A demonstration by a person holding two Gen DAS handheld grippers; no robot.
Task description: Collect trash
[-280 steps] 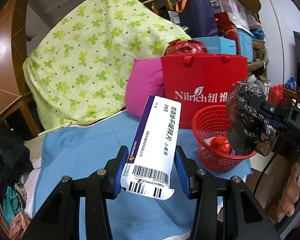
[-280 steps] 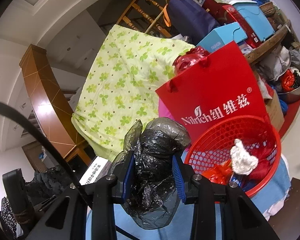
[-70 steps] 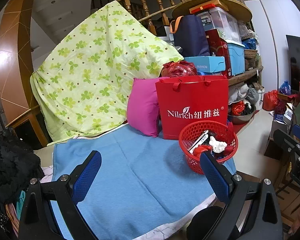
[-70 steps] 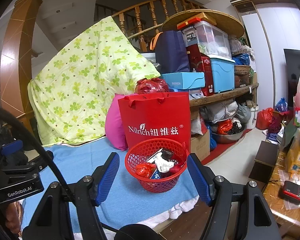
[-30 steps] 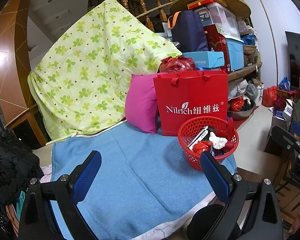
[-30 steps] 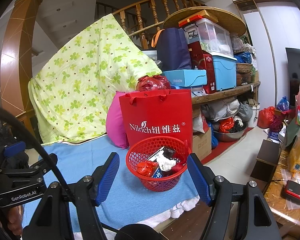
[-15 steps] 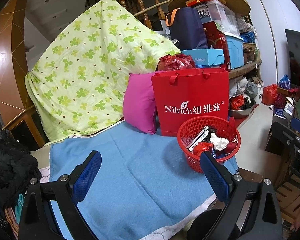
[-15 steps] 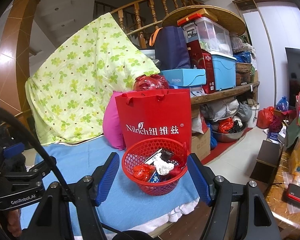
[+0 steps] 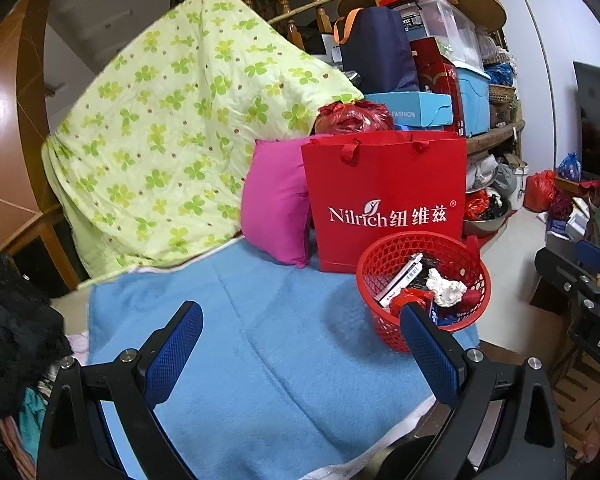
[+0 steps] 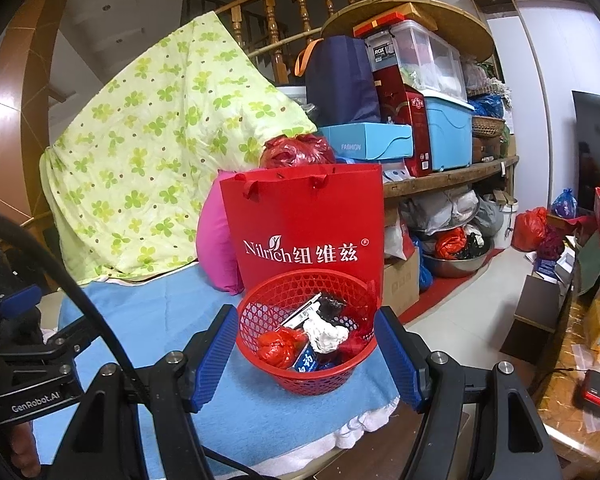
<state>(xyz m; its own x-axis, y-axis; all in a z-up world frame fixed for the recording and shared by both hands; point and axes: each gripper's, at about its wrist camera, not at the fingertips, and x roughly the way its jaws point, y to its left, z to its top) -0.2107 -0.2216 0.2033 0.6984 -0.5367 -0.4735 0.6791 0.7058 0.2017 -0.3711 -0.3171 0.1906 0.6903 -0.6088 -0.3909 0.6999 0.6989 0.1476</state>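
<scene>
Red plastic mesh basket (image 9: 422, 280) sits at the right end of the blue blanket (image 9: 260, 352), just in front of the red paper bag (image 9: 384, 200), w/ trash in it: white crumpled wad (image 9: 446, 292), flat box (image 9: 400, 280), red wrapper bits. L wrist view: left tool (image 9: 302, 352) has jaws wide apart, nothing between them, basket just beyond its right finger. Blanket looks bare of loose trash.

R wrist view: right tool (image 10: 306, 356) jaws apart, straddling the basket (image 10: 306, 360) w/o clear contact; can't tell if pads touch. Contents probably light, soft, crushable, so low grip force. Basket itself prob. light, thin-walled, flexes if squeezed; best hold likely on the stiffer rim, not the mesh wall. White wad (image 10: 324, 334) and red wrapper (image 10: 278, 346) lie on top.
</scene>
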